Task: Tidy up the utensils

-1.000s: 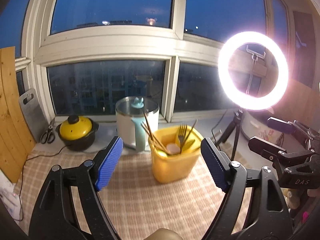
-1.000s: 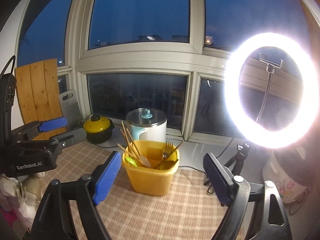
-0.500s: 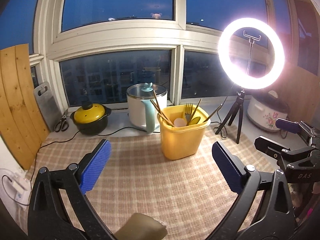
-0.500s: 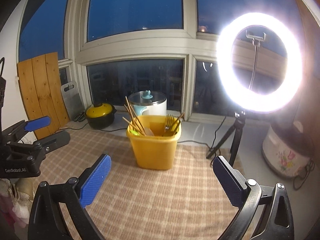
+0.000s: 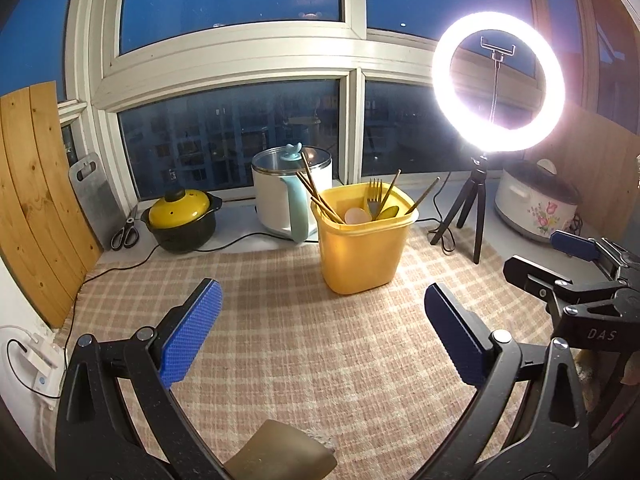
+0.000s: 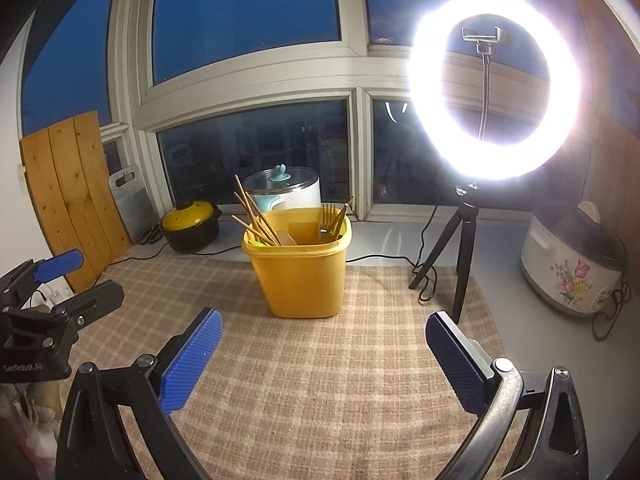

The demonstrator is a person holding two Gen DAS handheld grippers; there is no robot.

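A yellow plastic bin [image 5: 360, 256] stands on the checked mat [image 5: 300, 360]. It holds wooden chopsticks [image 5: 316, 196], a fork [image 5: 374, 196] and spoons. My left gripper [image 5: 322, 308] hovers over the mat short of the bin, open wide, with nothing between its blue pads. From the right wrist view, the same bin [image 6: 300, 280] with its chopsticks [image 6: 256, 220] sits just beyond my right gripper [image 6: 324, 332], which is also open and empty. Each gripper shows at the edge of the other's view: the right gripper [image 5: 568, 280] and the left gripper [image 6: 52, 292].
A lit ring light on a tripod [image 5: 498, 84] stands right of the bin, with a flowered rice cooker [image 5: 536, 208] behind it. A white electric pot [image 5: 288, 196], a yellow-lidded black pot [image 5: 180, 216], scissors [image 5: 126, 232] and a grey board [image 5: 94, 196] line the windowsill. Wooden planks [image 5: 36, 200] lean at left.
Both grippers' jaws have spread wider. Both have drawn back from the bin and tipped downward, so more of the mat shows in front of it.
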